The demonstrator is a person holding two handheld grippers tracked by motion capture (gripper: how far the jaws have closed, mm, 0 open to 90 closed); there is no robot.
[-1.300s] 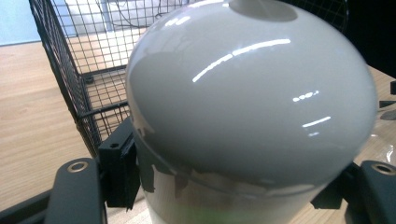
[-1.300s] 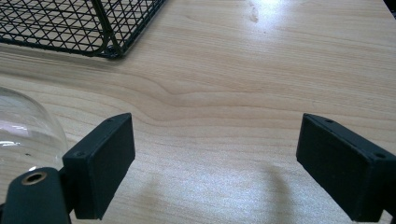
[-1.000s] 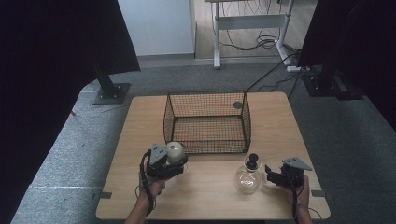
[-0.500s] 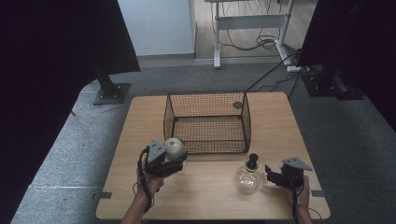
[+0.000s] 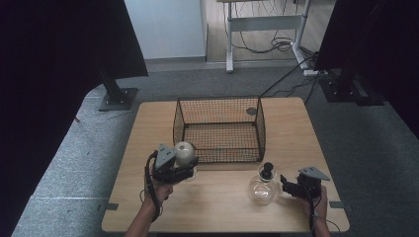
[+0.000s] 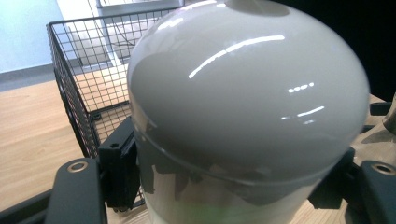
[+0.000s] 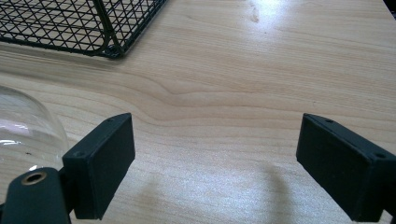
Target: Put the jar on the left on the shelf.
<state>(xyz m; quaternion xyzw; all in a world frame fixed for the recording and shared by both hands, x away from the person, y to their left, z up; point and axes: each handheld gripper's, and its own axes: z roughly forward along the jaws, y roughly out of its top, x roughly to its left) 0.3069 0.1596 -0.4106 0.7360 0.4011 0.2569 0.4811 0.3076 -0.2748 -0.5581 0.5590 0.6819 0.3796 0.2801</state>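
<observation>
Grey and shiny, a round bulb (image 6: 247,107) sits squeezed between the jaws of the left gripper (image 5: 179,168). It is so close in the left gripper view that its bottom is cut off and blurry. From above, the bulb (image 5: 184,152) is held up just in front of the wire basket (image 5: 219,129), near its left corner. What the bulb's lower part looks like is hard to tell.

The right gripper (image 7: 215,163) has its jaws wide apart with nothing between them, just bare wood of the table (image 7: 261,70). A glass flask (image 5: 262,187) with a black stopper stands just beside it. In the right gripper view the flask (image 7: 23,130) is cut off at the edge.
</observation>
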